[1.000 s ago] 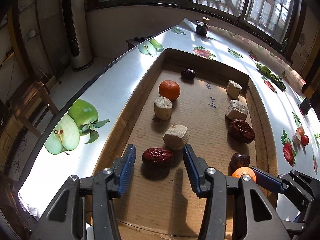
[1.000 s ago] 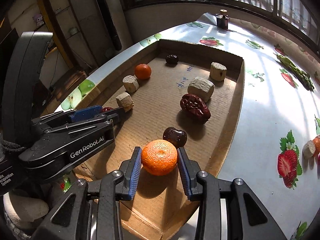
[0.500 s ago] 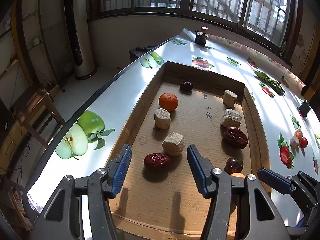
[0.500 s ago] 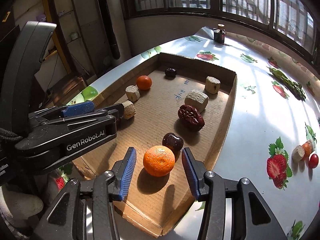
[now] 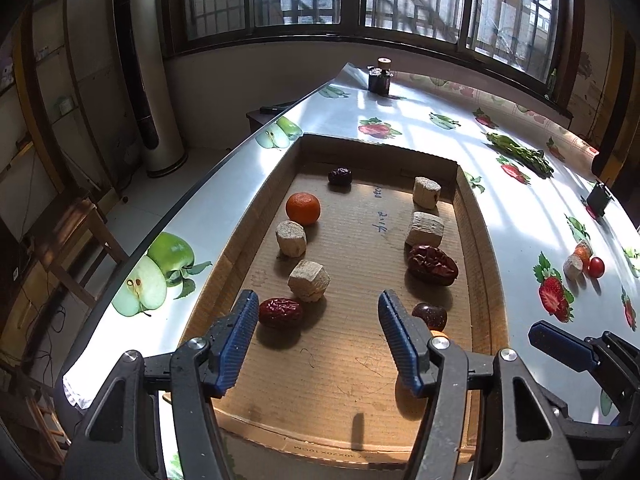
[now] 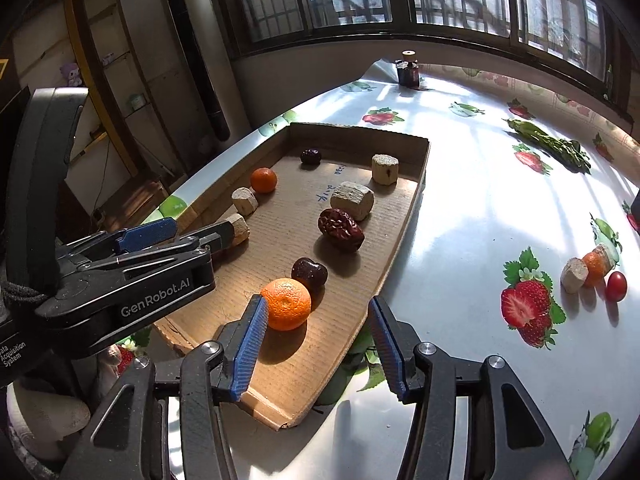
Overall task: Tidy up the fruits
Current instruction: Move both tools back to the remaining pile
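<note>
A shallow cardboard tray (image 5: pixel 352 356) holds two rows of fruit. My left gripper (image 5: pixel 316 308) hovers over its near end, jaws opening and nothing pressed between them. A wrinkled red date (image 5: pixel 280 313) lies just past the left finger, with a tan chunk (image 5: pixel 309 280) behind it. My right gripper (image 6: pixel 318 312) hangs over the tray's near right corner, jaws opening. An orange (image 6: pixel 286 304) rests on the cardboard beside its left pad, free of the right pad. Behind the orange sit a dark plum (image 6: pixel 309 273) and a large red date (image 6: pixel 341 230).
Further tan chunks, a second orange (image 5: pixel 303 209) and a dark fruit (image 5: pixel 340 176) fill the tray's far half. On the fruit-print tablecloth to the right lie a cherry tomato (image 6: pixel 616 286), a small orange and a tan chunk. A dark jar (image 5: pixel 380 78) stands at the far end, and green vegetables (image 5: pixel 520 152) lie far right.
Both grippers have drawn back and risen, and both pairs of jaws have widened. The right jaws have let go of the orange, which stays on the tray. The red date now lies beyond the left fingertips.
</note>
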### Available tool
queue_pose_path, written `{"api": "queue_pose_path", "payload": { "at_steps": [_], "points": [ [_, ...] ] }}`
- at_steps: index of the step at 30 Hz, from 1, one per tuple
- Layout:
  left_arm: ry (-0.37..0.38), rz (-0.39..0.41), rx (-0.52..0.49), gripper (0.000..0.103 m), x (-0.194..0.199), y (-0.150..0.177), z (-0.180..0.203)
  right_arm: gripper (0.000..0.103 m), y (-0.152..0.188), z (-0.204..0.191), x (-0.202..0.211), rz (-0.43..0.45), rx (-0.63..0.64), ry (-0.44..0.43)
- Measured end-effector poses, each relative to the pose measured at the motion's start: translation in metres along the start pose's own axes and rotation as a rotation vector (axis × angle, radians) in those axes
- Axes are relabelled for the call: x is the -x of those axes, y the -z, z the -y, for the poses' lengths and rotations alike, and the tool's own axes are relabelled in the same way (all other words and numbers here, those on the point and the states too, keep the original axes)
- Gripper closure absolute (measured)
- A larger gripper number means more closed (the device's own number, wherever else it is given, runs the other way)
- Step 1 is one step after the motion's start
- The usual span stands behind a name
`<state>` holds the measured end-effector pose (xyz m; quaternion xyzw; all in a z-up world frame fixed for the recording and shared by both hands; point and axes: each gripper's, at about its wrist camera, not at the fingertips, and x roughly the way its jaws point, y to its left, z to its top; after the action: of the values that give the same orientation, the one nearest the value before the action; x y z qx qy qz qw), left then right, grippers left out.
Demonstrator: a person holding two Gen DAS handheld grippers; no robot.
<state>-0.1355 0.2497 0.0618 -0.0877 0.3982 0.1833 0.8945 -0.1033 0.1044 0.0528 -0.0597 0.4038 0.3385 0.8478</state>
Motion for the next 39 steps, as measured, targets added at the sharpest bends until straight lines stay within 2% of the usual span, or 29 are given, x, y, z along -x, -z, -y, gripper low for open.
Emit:
{"api": "queue_pose_path", "payload": {
  "at_steps": [5, 23, 32, 39],
  "points": [
    [0.003, 0.016, -0.040, 0.035, 0.010, 0.002, 0.018, 0.042, 0.007, 0.021, 0.015, 0.023, -0.049, 0.010],
    [0.035, 0.027, -0.189, 0.035, 0.028, 0.011, 0.080, 0.040, 0.033, 0.089, 0.055, 0.064, -0.159, 0.073],
    [0.073, -0.010, -0.231, 0.034, 0.019, 0.018, 0.106, 0.039, 0.053, 0.166, 0.084, 0.067, -0.288, 0.177],
    [0.164, -0.015, -0.258, 0.034, 0.019, 0.017, 0.140, 0.039, 0.061, 0.230, 0.109, 0.049, -0.394, 0.265]
  ]
}}
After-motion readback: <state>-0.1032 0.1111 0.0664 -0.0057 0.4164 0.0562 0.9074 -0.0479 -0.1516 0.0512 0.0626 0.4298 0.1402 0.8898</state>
